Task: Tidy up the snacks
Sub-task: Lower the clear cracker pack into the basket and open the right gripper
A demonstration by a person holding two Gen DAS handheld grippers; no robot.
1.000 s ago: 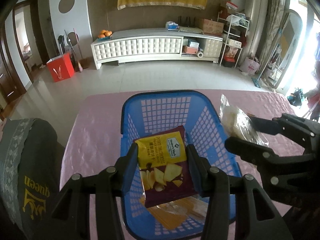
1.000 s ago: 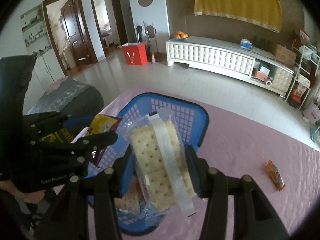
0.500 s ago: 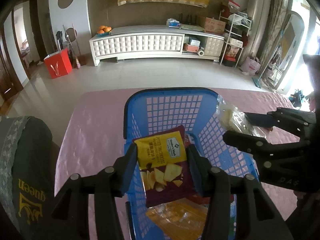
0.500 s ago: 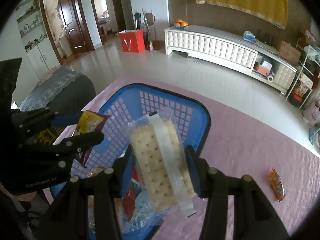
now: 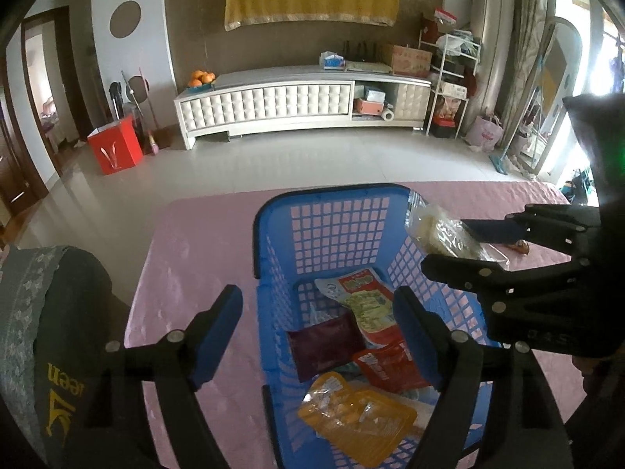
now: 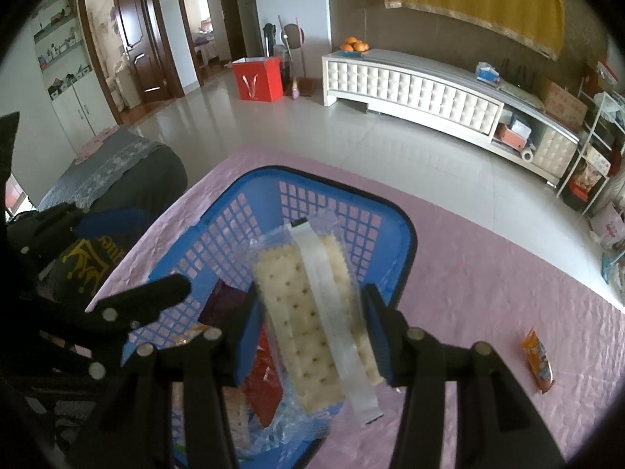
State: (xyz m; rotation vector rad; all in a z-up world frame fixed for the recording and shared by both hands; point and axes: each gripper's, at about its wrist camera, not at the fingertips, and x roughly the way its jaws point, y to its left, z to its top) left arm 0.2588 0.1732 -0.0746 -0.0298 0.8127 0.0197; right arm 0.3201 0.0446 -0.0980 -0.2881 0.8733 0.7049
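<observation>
A blue plastic basket (image 5: 336, 211) stands on the pink tablecloth and also shows in the right wrist view (image 6: 406, 234). My left gripper (image 5: 318, 332) is open and empty above the basket. Below it the purple chip bag (image 5: 326, 342) lies face down among several snack packets. My right gripper (image 6: 310, 332) is shut on a clear cracker packet (image 6: 312, 312) and holds it over the basket's right side; the packet shows in the left wrist view (image 5: 445, 230). A small orange snack packet (image 6: 538, 359) lies on the cloth to the right.
A dark chair back with a lace cover (image 5: 58, 332) stands at the table's left edge. The pink tablecloth (image 5: 195, 242) extends around the basket. Beyond the table's far edge are the tiled floor, a white TV cabinet (image 5: 300, 101) and a red box (image 5: 115, 150).
My left gripper has opened and let go of the purple chip bag, which now lies in the basket. My right gripper has moved with the cracker packet further over the basket.
</observation>
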